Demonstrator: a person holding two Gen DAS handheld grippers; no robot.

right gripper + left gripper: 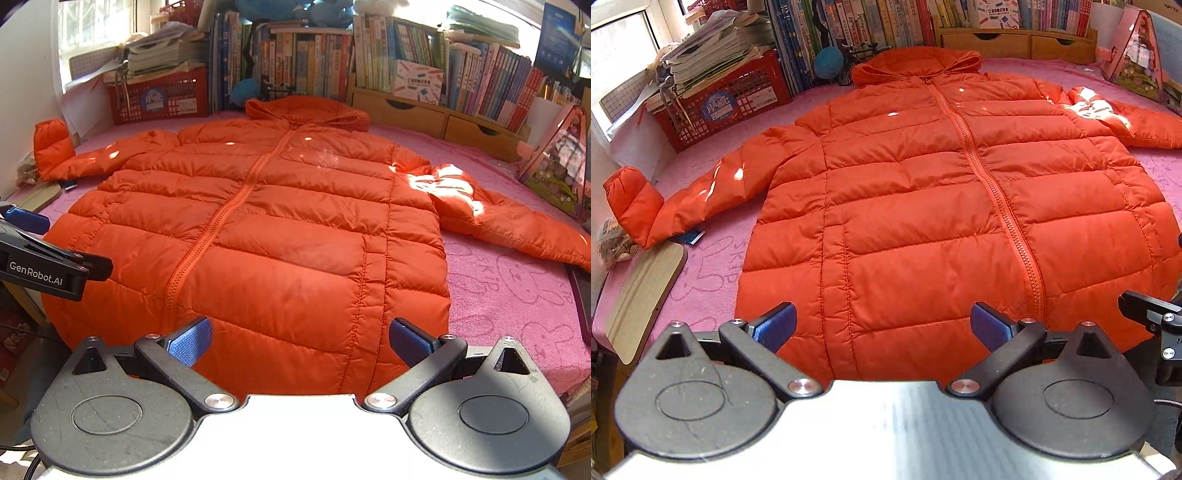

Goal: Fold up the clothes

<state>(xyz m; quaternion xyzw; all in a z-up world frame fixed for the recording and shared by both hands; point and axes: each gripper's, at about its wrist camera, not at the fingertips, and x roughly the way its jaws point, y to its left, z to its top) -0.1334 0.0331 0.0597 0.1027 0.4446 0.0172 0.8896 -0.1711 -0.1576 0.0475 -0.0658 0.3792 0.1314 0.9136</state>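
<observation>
Jacket (923,206), orange, quilted and hooded, lies zipped and face up on the pink cloth (713,280) of the tabletop, filling the middle of both frames with its sleeves spread out to the sides. Left gripper (882,326) and right gripper (301,339) both hover level at the lower edge of their frames, just above the hem. Both pairs of blue-padded fingers (190,339) are spread wide, holding nothing, the hem showing between them.

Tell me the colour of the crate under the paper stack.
Red crate, clearest in the left wrist view.
</observation>
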